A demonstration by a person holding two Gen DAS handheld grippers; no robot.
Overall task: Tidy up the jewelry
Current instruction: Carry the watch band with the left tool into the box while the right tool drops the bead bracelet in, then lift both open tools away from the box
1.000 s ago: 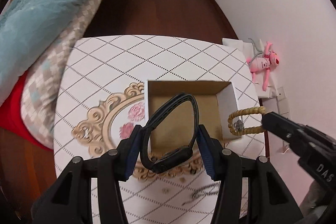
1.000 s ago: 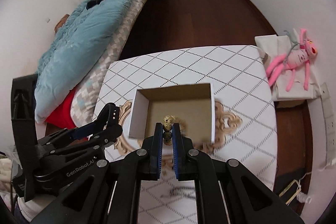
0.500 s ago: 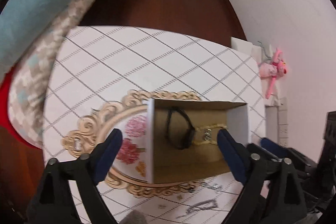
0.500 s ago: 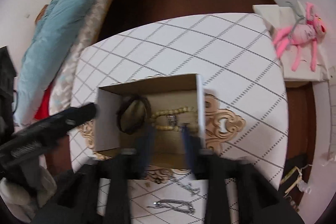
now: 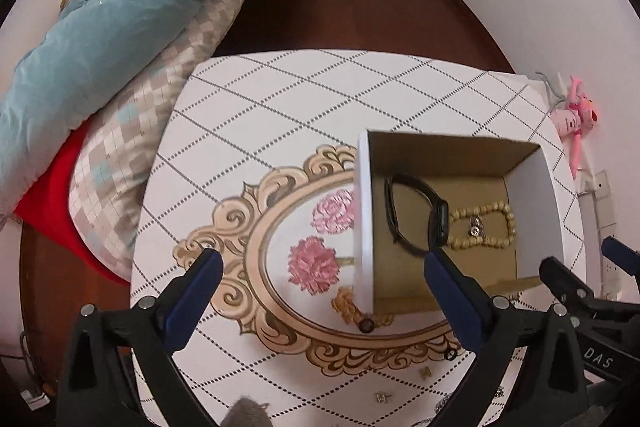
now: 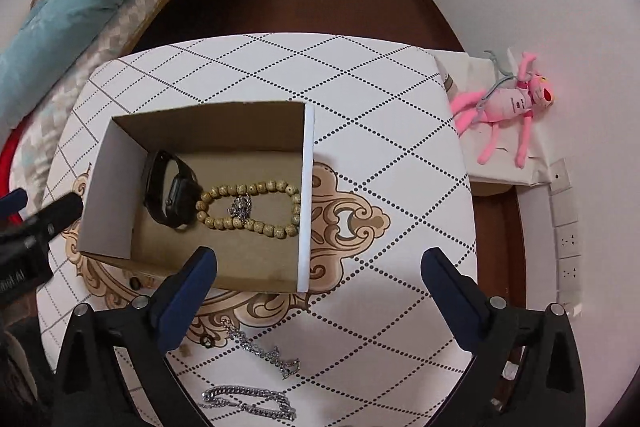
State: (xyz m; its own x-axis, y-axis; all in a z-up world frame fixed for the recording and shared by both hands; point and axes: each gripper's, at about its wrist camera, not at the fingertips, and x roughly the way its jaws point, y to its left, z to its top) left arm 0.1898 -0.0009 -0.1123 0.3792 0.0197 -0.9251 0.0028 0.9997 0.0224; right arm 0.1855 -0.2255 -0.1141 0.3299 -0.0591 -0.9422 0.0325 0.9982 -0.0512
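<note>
An open cardboard box [image 6: 120, 155] [image 5: 364, 211] stands on the patterned table. Inside lie a black watch [image 6: 170, 193] [image 5: 412, 211], a beaded bracelet [image 6: 256, 205] [image 5: 484, 227] and a small silver piece [image 6: 240, 205]. My left gripper [image 5: 320, 275] is open and empty, above the table just left of the box's near corner. My right gripper [image 6: 316, 271] is open and empty, above the box's near right corner. Two silver chains [image 6: 264, 347] [image 6: 248, 401] and a small ring [image 6: 207, 341] lie on the table near the right gripper.
The table [image 5: 280, 99] has a gold floral frame print [image 5: 256, 227]. Small studs [image 5: 366, 325] [image 5: 451, 354] lie near the box. A bed with a blue duvet [image 5: 100, 39] is at the left. A pink plush toy [image 6: 508, 103] lies on a white bag at the right.
Both grippers opened: the watch and the beaded bracelet dropped into the box. Both grippers then drew back and up from the box.
</note>
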